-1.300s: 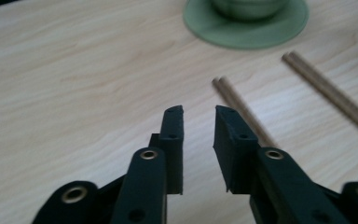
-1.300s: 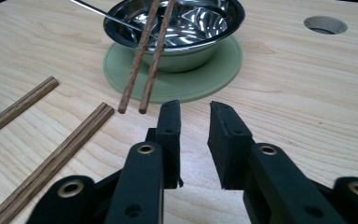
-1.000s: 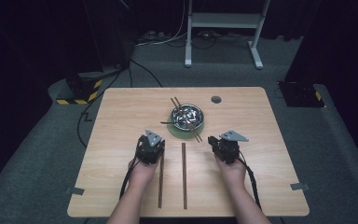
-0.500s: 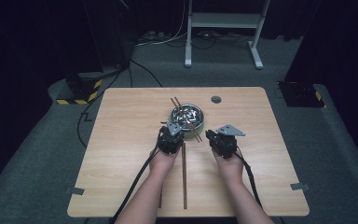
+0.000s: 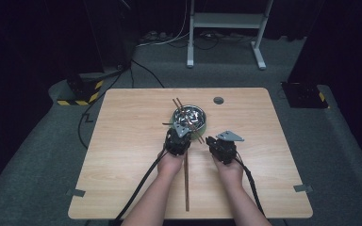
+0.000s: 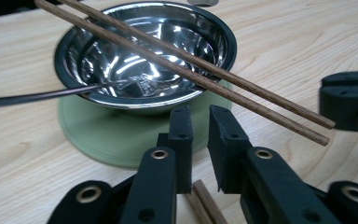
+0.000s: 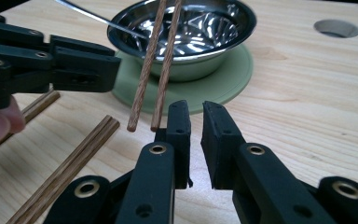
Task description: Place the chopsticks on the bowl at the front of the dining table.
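The pair of slim brown wooden chopsticks (image 6: 205, 70) lay across the rim of the shiny round steel bowl (image 6: 214, 32) (seated on a matte green coaster (image 6: 107, 135)), tips overhanging the pale wood-grain table (image 5: 122, 141). The left gripper (image 6: 199, 135) and the right gripper (image 7: 196, 130) each stood just before it, black jaws nearly pressed together, pinching nothing.

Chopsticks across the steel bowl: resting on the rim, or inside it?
On the rim. The chopsticks bridge the steel bowl rim to rim, near tips overhanging the table.
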{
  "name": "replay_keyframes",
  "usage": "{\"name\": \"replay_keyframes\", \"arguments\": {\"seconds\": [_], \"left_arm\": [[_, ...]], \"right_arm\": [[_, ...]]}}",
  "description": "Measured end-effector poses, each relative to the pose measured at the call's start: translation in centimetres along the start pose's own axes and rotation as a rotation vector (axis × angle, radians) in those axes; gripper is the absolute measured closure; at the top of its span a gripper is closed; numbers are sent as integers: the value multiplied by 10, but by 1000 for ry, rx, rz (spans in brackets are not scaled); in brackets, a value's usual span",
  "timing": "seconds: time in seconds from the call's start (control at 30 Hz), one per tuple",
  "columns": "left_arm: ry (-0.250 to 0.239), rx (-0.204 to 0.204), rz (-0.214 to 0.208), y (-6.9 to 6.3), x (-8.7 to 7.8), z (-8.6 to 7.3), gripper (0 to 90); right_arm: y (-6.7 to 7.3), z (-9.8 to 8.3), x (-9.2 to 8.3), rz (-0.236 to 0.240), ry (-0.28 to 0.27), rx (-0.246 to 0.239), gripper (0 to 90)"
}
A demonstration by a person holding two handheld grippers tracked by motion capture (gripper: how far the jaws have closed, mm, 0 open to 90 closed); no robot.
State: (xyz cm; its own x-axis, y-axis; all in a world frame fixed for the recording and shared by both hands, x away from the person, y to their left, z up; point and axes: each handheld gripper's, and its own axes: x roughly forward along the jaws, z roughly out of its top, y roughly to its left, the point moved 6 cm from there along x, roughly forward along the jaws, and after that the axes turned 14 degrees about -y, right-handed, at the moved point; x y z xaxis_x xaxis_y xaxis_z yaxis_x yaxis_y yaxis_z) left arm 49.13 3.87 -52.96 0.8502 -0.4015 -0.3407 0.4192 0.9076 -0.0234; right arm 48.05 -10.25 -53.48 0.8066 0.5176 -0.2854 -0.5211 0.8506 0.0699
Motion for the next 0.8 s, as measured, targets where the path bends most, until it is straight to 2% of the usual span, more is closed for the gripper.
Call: {"name": "replay_keyframes", "arguments": {"seconds": [0.1, 0.17, 0.3, 0.47, 0.57, 0.63, 0.73, 0.8], "left_arm": [[3, -15, 0, -1, 3, -2, 777], [0, -20, 4, -1, 3, -2, 777], [-7, -8, 6, -1, 2, -1, 776], [-28, -15, 20, 1, 0, 2, 773], [-29, 4, 31, 1, -1, 3, 792], [-36, 5, 31, 1, -2, 3, 802], [-44, 10, 34, 2, -3, 3, 804], [-47, 1, 42, 2, -3, 3, 804]], "right_arm": [[2, -1, 1, 24, 10, 13, 806], [4, 0, 0, 28, 3, 5, 805], [9, 1, -2, 44, -3, -15, 803], [16, 1, -2, 68, -6, -22, 798], [19, 1, -2, 80, -2, -37, 799], [22, 1, -2, 87, 4, -31, 800], [26, 0, -2, 99, 2, -51, 799], [26, 1, -2, 90, 4, -60, 783]]}}
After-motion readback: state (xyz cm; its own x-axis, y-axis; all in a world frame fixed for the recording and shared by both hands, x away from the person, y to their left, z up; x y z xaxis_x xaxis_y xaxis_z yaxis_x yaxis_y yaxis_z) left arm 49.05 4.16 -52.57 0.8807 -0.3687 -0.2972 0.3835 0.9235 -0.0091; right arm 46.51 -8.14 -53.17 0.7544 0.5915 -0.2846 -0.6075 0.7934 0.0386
